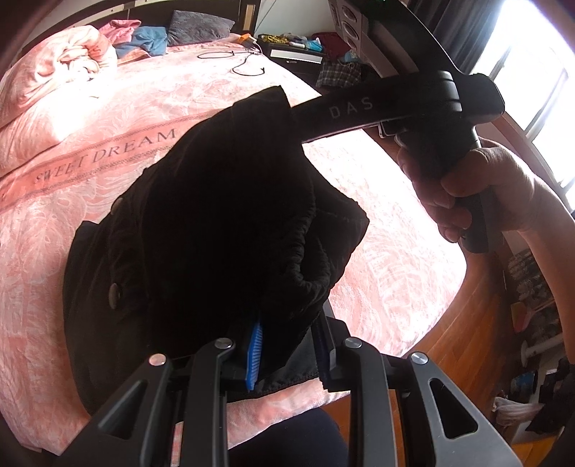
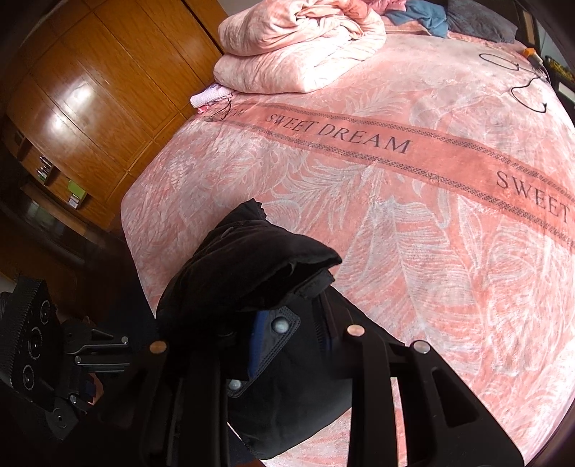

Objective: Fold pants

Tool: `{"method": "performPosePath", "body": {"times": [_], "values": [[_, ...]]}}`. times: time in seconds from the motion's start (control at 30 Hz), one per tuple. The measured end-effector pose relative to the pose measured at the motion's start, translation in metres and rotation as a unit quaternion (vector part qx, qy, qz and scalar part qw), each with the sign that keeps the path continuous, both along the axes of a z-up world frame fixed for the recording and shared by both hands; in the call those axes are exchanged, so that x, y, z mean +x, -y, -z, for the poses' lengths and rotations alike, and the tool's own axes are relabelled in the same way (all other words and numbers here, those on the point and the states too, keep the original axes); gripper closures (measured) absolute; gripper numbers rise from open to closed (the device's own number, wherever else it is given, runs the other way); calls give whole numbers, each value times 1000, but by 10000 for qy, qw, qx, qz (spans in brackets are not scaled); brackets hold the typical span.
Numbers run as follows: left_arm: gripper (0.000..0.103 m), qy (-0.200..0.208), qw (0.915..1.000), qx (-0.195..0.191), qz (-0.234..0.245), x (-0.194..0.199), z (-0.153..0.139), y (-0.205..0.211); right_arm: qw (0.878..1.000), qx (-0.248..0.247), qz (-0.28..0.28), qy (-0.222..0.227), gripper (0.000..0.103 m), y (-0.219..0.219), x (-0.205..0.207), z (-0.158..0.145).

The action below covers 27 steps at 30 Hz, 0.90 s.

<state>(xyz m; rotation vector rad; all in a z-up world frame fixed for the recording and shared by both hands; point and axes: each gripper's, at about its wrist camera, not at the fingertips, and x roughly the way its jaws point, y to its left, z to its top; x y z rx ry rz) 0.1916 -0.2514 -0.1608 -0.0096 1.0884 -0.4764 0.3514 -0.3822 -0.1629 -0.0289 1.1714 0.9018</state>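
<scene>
Here: black pants [image 1: 215, 222], bunched, held over the near edge of the pink bed [image 1: 107, 172]. My left gripper [image 1: 287, 355] is clamped on one part of the fabric, blue pad [image 1: 253, 359] showing. My right gripper [image 2: 284, 345] is clamped on another fold with metal snaps [image 2: 279, 326]. Folded pink quilt [image 2: 298, 54] lies well apart at the bed's far end.

It was a home bedroom: a bed [image 2: 413, 222] under a pink "SWEET DREAM" blanket, a bundled quilt [image 2: 298, 54], pillows [image 1: 197, 27], a wooden wardrobe [image 2: 90, 89], and a cluttered nightstand [image 1: 294, 50].
</scene>
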Motion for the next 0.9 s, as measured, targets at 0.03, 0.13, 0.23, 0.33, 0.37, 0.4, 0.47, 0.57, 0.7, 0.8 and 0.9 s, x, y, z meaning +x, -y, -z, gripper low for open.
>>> {"method": "performPosePath", "body": {"times": [0.03,0.13,0.23,0.33,0.37,0.4,0.47,0.57,0.7,0.8,0.9], "values": [[79,-20,10000,25,18,-1,1,3,10000,6,4,-20,77,2,0,3],[79,-76,9999,93,72,1,9,8,10000,24,37,-69,77,7,0,10],[79,-94,9997,193,134,0,16,15,9999,69,80,-119,77,13,-2,19],[79,-139,9993,276,195,1,25,20,9997,93,133,-178,77,20,-5,28],[79,-160,9992,297,203,1,29,21,9997,87,153,-191,77,22,-6,31],[79,-181,9991,320,216,2,32,22,9996,78,177,-216,77,24,-6,34],[78,-204,9988,371,240,3,39,24,9994,61,213,-250,77,28,-7,40],[78,-212,9984,456,272,5,46,29,9992,16,255,-302,77,33,-9,48],[78,-178,9974,617,338,6,55,37,9986,-99,389,-351,65,39,-8,59],[78,-143,9967,702,384,6,60,43,9977,-101,506,-434,63,44,-9,68],[78,-93,9959,787,446,0,62,48,9965,-84,667,-502,55,49,-10,75]]}}
